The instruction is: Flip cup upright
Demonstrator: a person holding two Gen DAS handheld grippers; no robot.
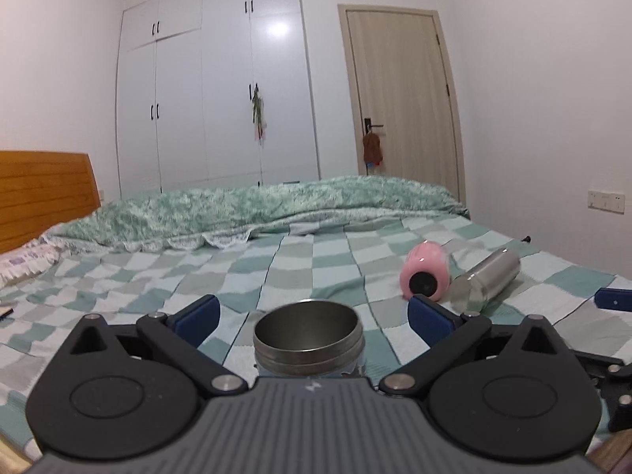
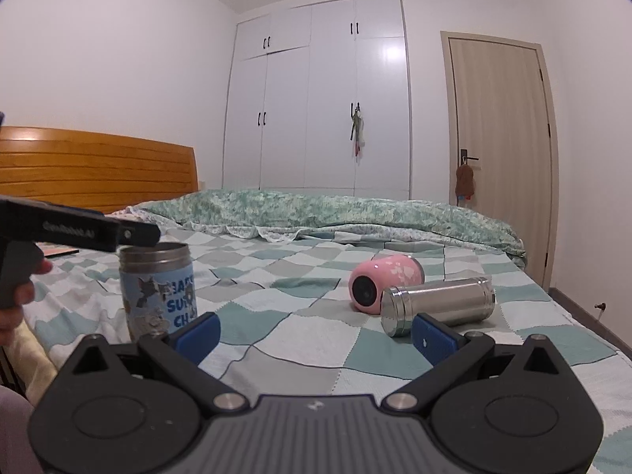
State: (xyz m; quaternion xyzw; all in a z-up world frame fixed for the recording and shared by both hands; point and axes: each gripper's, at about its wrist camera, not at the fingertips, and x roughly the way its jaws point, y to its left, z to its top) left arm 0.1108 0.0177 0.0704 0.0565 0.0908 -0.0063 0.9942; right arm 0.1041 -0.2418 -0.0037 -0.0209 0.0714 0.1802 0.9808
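A steel cup with a blue cartoon wrap (image 2: 158, 292) stands upright on the bed, mouth up. In the left wrist view its open rim (image 1: 308, 333) sits low between the spread blue fingers of my left gripper (image 1: 314, 314), which is open and does not touch it. A pink cup (image 2: 381, 284) lies on its side to the right, and a plain steel cup (image 2: 438, 306) lies on its side beside it. My right gripper (image 2: 316, 333) is open and empty, short of the steel cup. Both lying cups also show in the left wrist view, pink (image 1: 426, 274) and steel (image 1: 486, 278).
The bed (image 2: 300, 328) has a green checked cover. A rumpled green quilt (image 2: 316, 213) lies along its far side. A wooden headboard (image 2: 94, 170) is at the left. A white wardrobe (image 2: 316, 98) and a door (image 2: 501, 158) are behind.
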